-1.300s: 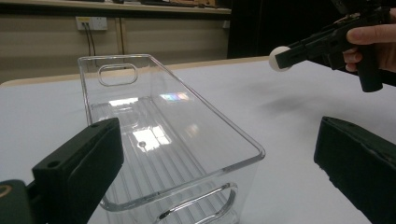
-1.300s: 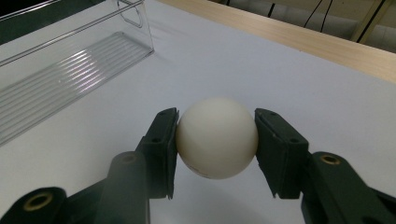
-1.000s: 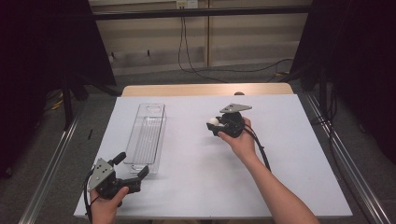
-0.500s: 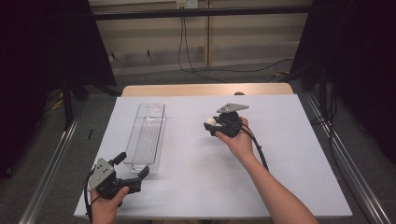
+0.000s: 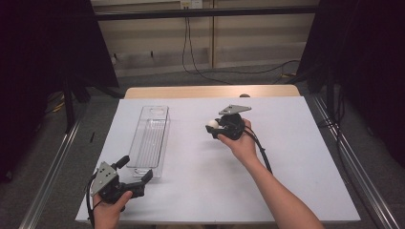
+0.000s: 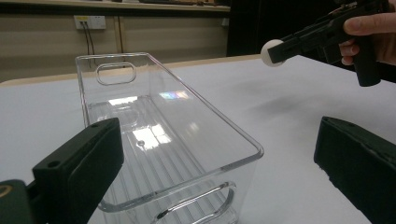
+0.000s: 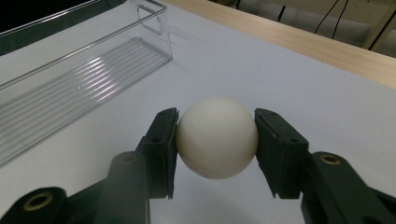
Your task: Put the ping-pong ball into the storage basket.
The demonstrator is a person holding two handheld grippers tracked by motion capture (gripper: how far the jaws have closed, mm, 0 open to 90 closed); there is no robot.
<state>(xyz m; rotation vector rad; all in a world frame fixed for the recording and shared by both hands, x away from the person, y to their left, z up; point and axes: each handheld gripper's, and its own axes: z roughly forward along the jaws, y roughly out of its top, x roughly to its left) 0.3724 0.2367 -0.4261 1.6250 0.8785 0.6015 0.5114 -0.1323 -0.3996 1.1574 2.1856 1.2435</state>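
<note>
- The right tongs [image 7: 215, 137] pinch a white ball [image 7: 216, 137] between their two black pads, one pad pressed on each side of it, and the ball hangs clear of the bench [image 5: 286, 157].
- Over the last second the right tongs have edged a little toward the clear bin [image 5: 152, 138], which serves here as the landmark; the ball [image 5: 212, 124] now sits right of the bin, well apart from it, level with its far half.
- From the left gripper view the ball [image 6: 272, 52] shows lifted above the bin's rim height, beyond its right wall.
- That small shift suggests the carry toward the bin is under way, with the drop not yet made; the bin [image 6: 163, 140] holds nothing.
- The left tongs [image 5: 136, 179] stay spread wide and hold nothing, parked just before the bin's near end, one jaw on each side of its near handle cut-out.
- The left hand [image 5: 111, 205] has not moved in that time, so it looks to be steadying or waiting.
</note>
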